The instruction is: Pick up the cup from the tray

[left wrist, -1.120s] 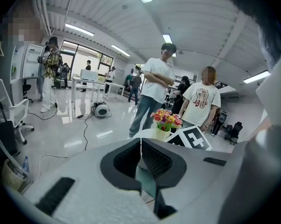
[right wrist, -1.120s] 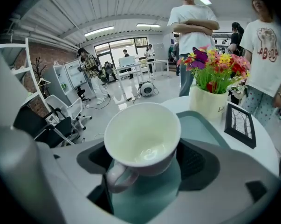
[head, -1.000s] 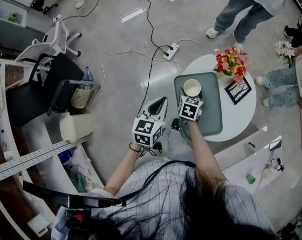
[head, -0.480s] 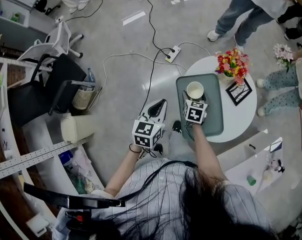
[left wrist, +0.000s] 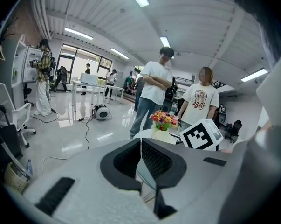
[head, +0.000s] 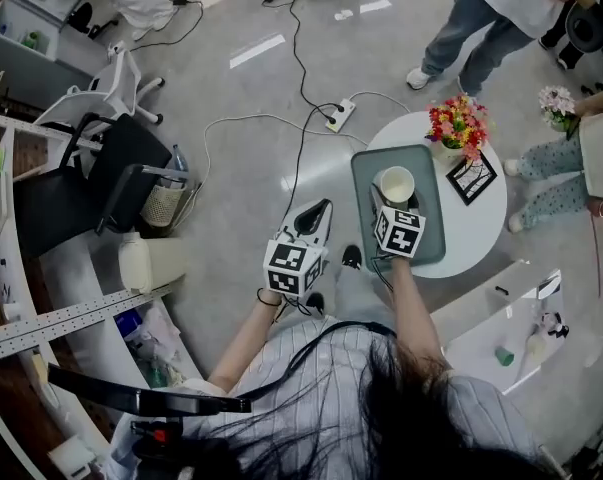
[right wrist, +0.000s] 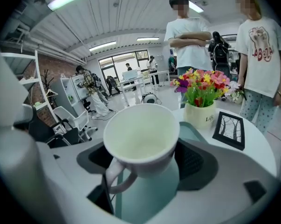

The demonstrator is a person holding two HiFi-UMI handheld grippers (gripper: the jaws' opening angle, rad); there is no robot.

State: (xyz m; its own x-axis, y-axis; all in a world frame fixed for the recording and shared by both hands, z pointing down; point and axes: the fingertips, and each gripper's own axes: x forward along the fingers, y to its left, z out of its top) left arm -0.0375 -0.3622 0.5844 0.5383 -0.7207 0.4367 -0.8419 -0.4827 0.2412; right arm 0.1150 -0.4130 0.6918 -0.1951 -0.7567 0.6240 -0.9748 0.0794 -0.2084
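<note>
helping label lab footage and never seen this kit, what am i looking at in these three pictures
No robot: a person holds a two-jaw gripper in each hand. One camera on the person's head looks down; one rides on each gripper, looking along its jaws. A round white table bears a grey-green tray, flowers and a small framed picture. The right gripper has its jaws either side of the white cup at the tray; whether they press it I cannot tell. The left gripper is shut, empty, held beside the table.

one cup (head: 395,184), one tray (head: 365,171), one vase (head: 457,128), one frame (head: 472,177)
</note>
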